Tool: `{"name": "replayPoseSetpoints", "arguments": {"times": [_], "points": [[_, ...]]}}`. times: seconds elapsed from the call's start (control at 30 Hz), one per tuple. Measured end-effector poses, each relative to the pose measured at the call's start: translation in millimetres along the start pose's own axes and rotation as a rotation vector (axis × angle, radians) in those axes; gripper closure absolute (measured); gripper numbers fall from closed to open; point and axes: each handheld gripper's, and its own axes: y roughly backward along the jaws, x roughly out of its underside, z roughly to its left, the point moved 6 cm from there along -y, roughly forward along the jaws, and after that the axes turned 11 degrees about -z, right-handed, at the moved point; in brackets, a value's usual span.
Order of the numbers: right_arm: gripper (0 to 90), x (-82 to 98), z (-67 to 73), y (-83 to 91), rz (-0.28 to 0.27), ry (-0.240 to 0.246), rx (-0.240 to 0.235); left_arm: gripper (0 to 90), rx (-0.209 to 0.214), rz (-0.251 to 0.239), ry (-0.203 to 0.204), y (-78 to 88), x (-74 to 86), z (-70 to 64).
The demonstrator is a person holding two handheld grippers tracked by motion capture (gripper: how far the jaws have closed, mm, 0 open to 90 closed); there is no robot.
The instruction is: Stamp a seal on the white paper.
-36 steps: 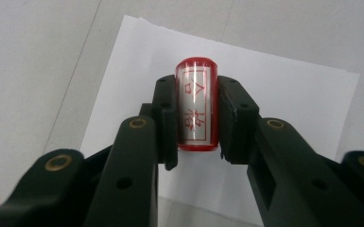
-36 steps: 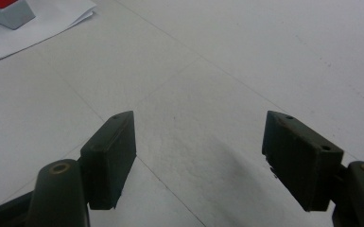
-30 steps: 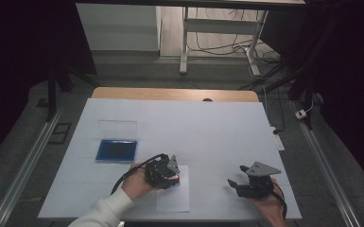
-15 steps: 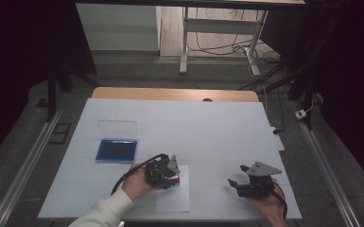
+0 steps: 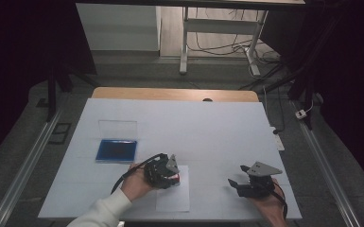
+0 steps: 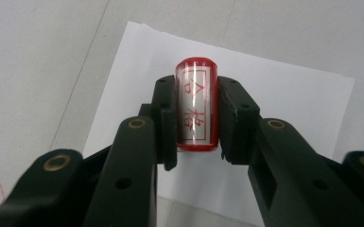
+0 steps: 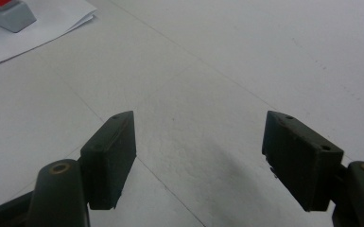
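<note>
Nothing has moved since a second ago: both hands sit where they were. My left tongs [image 6: 196,116] pinch the red stamp [image 6: 196,105] by its sides, over the white sheet [image 5: 172,194] at the desk's [image 5: 208,127] six o'clock edge. I judge the stamping step is in hand: next I press straight down on the sheet, then lift cleanly to avoid smearing. The blue ink pad [image 5: 117,150] lies open at ten o'clock from the stamp. My right tongs [image 7: 198,158] rest spread and empty at four o'clock, forearm low, jaws pointing toward the sheet.
</note>
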Motion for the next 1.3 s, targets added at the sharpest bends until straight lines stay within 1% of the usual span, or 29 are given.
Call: {"name": "replayPoseSetpoints", "arguments": {"times": [0.1, 0.3, 0.4, 0.6, 0.73, 0.97, 1.1, 1.27, 1.3], "points": [[26.3, 0.1, -0.1, 0.6, 0.004, 0.003, -0.001, 70.5, -0.003, 0.0, -0.001, 0.2, -0.3, -0.7], [26.3, 0.4, -0.7, 0.6, 0.004, 0.004, 0.001, 70.5, 0.007, -0.002, 0.008, 0.7, 0.0, 0.5], [26.3, 0.6, -0.8, 0.5, 0.0, -0.001, -0.002, 70.5, 0.008, -0.002, 0.006, 1.1, -0.1, 0.4], [26.4, 1.0, -1.1, 0.5, -0.003, -0.004, -0.002, 70.4, 0.011, -0.006, 0.015, 2.3, 0.0, 1.0], [26.4, 0.9, -1.4, 1.0, -0.001, -0.002, -0.002, 70.4, 0.028, -0.036, 0.031, 5.6, -1.9, 1.3], [26.4, 1.0, -1.4, 1.0, -0.001, -0.002, -0.002, 70.4, 0.017, -0.064, 0.039, 13.1, -4.4, 2.3], [26.4, 1.1, -1.5, 1.0, -0.001, -0.005, 0.002, 70.4, 0.021, -0.09, 0.047, 18.1, -6.3, 2.6], [26.4, 1.4, -1.8, 1.4, 0.003, -0.002, -0.002, 70.4, 0.026, -0.12, 0.048, 26.3, -9.4, 2.7], [26.4, 1.4, -2.0, 1.4, 0.004, 0.0, 0.003, 70.4, 0.026, -0.126, 0.045, 28.4, -10.1, 3.0]]}}
